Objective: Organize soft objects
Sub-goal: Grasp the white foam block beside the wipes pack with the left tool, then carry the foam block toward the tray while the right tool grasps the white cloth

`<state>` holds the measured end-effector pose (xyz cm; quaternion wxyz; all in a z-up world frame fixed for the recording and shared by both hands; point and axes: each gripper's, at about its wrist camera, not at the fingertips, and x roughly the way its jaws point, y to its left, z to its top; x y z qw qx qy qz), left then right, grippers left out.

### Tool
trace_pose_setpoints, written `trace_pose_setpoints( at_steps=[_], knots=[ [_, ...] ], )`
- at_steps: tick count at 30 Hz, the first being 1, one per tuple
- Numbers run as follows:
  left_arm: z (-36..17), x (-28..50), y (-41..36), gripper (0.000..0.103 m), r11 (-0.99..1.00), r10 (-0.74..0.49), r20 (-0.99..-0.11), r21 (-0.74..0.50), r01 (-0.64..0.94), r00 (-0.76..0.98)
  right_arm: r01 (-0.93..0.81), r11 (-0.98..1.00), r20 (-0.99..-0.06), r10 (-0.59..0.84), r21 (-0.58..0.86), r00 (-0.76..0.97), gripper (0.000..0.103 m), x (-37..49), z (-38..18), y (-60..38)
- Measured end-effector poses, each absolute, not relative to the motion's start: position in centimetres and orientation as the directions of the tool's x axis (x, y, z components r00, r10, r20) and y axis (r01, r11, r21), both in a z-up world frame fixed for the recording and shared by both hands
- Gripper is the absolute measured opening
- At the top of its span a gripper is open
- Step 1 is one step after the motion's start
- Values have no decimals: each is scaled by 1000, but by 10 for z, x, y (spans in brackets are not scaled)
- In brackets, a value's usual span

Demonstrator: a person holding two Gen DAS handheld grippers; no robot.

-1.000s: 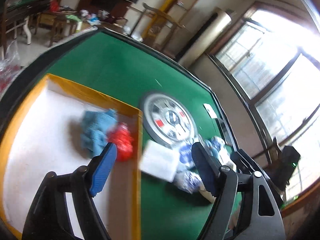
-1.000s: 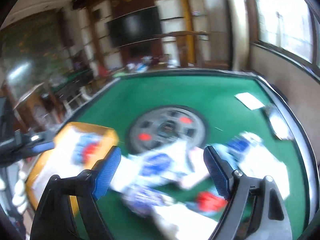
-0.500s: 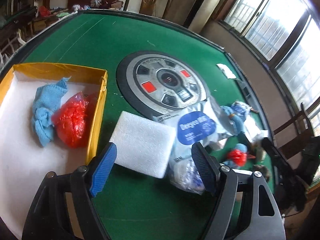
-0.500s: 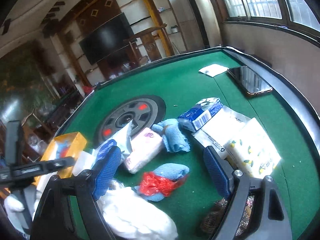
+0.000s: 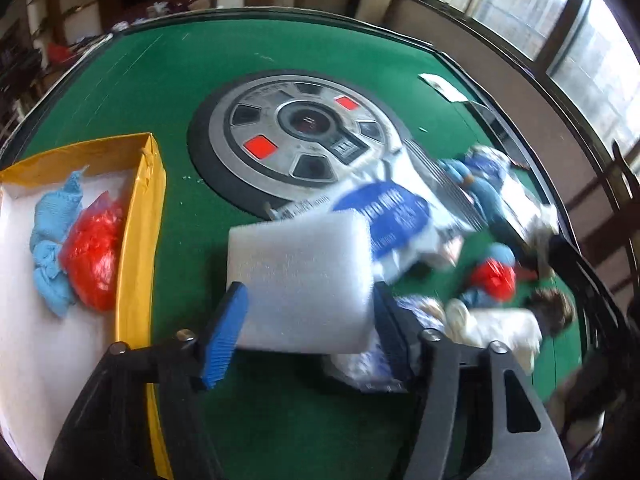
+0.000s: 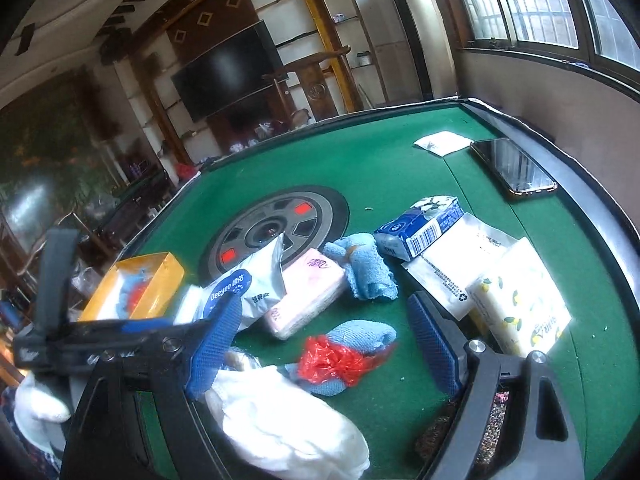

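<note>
On the green table (image 5: 120, 92), the yellow box (image 5: 138, 240) sits just left of the white foam block (image 5: 300, 280). The left gripper (image 5: 310, 324) pinches that block between its blue pads. The right gripper (image 6: 326, 344) hangs wide open, gripping nothing, above a red bag (image 6: 332, 360).

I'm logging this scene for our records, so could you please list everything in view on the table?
foam block: 1, white, between left tool's fingers
box: 1, yellow, table's left
cloth: 1, blue, in box
bag: 1, red, in box
wipes pack: 1, white-blue, beside dial
tissue pack: 1, pink, centre
towel: 1, blue, centre
tissue box: 1, blue-white
phone: 1, dark, far right
table: 1, green
left tool: 1, blue pads
right tool: 1, open, empty
</note>
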<state>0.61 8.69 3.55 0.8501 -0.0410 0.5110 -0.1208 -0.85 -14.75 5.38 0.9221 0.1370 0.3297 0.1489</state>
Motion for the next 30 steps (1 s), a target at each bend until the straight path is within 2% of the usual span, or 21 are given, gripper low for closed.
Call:
trace_pose_setpoints(
  at_steps=[5,8,11,13,16,19,21,22,27,30],
  knots=[
    [38,-28,91,54,960,-263,-865,-191,205,427,-188,913,-573,378,363,727,81,-8,52,-148],
    [50,-35,97,55,959,-272,-837,-195,206,475,-189,916,-575,373,354,728,81,-8,53,-146],
    [55,-36,97,64,963,-262,-827,-187,196,498,-181,918,-578,366,354,729,81,-8,52,-148],
    [52,-33,99,66,962,-268,-827,-203,182,494,-177,916,-580,368,359,727,81,-7,51,-149],
    [43,-25,112,66,938,-339,-814,-330,105,471,-181,917,-587,370,357,720,81,-6,50,-148],
    [33,-20,122,73,883,-417,-777,-470,5,471,-190,918,-587,371,348,719,81,-7,50,-145],
    [26,-16,115,77,880,-403,-785,-474,-37,470,-192,919,-589,371,344,718,81,-7,50,-145],
    [23,-14,110,83,881,-398,-793,-471,-50,462,-193,919,-590,372,345,717,81,-6,50,-145],
    [23,-7,94,84,873,-385,-794,-478,-94,470,-194,916,-591,377,351,713,81,-6,49,-145],
    [18,4,85,86,891,-340,-826,-436,-125,450,-196,914,-591,382,354,711,81,-7,49,-145]
  ],
)
